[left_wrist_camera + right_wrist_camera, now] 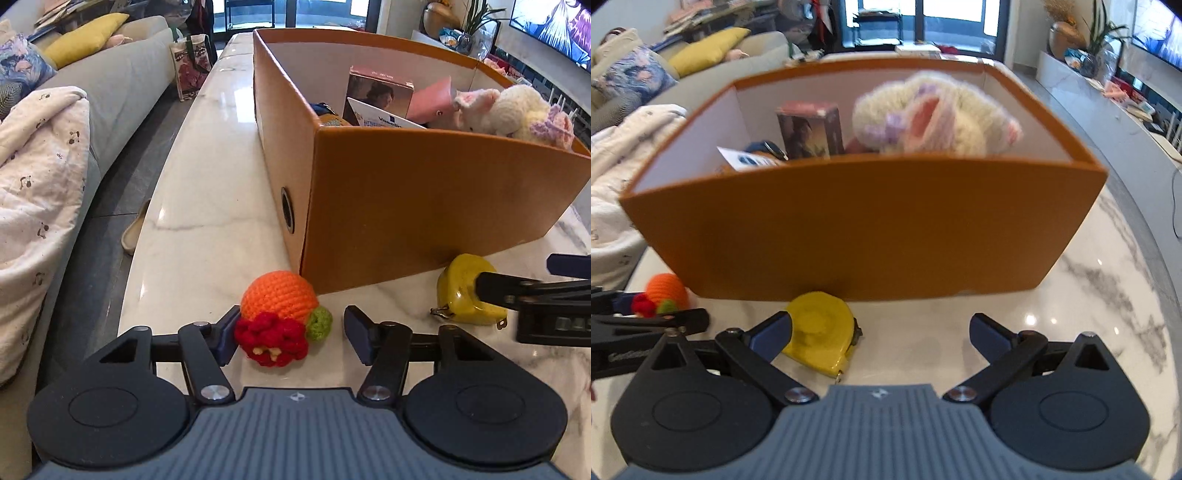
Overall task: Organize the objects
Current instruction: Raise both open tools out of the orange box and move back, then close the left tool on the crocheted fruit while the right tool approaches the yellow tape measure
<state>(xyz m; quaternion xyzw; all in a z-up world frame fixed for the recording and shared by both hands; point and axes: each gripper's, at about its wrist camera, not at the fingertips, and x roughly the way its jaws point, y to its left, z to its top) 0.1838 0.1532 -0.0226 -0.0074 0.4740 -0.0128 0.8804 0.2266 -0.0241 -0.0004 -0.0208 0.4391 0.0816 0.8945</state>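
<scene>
- A living room: a sofa point(122, 85) with a blanket point(40, 155) on the left, a marble table point(207, 206) in the middle, a TV point(554, 29) far right.
- On the table stands an orange box point(424, 206), its long axis running away from the cameras. It already holds a plush point(513, 110), a small carton point(380, 92) and a few flatter things, so I judge the sorting partly done.
- Two things still lie outside, both just before the box's near wall: a crochet fruit point(280, 317) by the left corner and a yellow tape measure point(820, 332) further right.
- The left gripper point(291, 332) straddles the fruit, half spread. Its left pad looks to touch the red flower; the right pad stands clear, so nothing is pinched yet.
- The fruit lies with its orange dome toward the box and its red flower toward the gripper.
- The right gripper point(879, 339) is spread wide. The tape measure lies flat beside its left pad, off-centre, not gripped, with its hook end toward the camera.
</scene>
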